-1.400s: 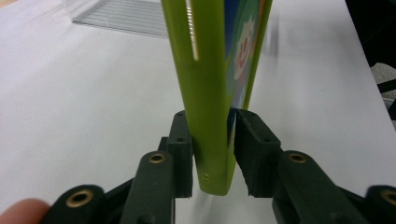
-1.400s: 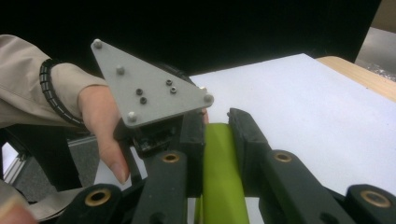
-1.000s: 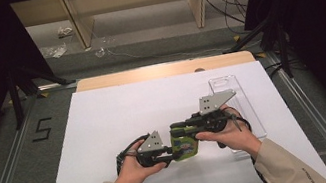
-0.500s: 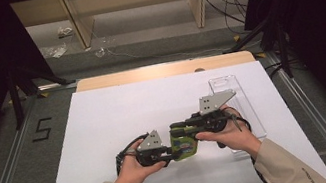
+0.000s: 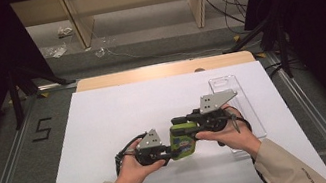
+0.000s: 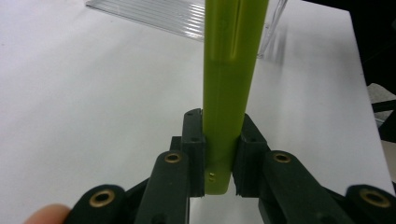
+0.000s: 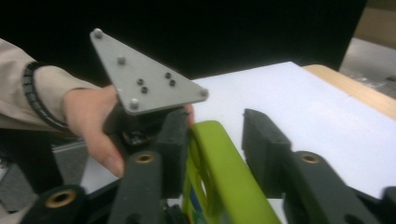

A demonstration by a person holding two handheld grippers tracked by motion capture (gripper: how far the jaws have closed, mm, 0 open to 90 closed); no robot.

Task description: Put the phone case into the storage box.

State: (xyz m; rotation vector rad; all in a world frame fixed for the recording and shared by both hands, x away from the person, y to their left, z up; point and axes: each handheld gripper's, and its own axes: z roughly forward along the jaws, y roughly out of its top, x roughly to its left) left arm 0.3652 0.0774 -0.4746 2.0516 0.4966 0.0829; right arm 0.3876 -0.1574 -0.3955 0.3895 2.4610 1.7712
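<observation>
Jaws of my left gripper [image 6: 218,154] clamp the edge of the green case [image 5: 183,140] above the table [image 5: 106,127], while my right gripper [image 7: 212,140] has just been opening, one pad off it. Held by one thin edge, the case may swing or slip out.

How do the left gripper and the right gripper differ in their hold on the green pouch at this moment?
The left gripper has both pads pressed on the green pouch's edge; the right gripper has one pad against it and the other standing clear, its jaws having just been opening. The left sits nearer the person, the right farther up the table. Both meet at the pouch.
</observation>
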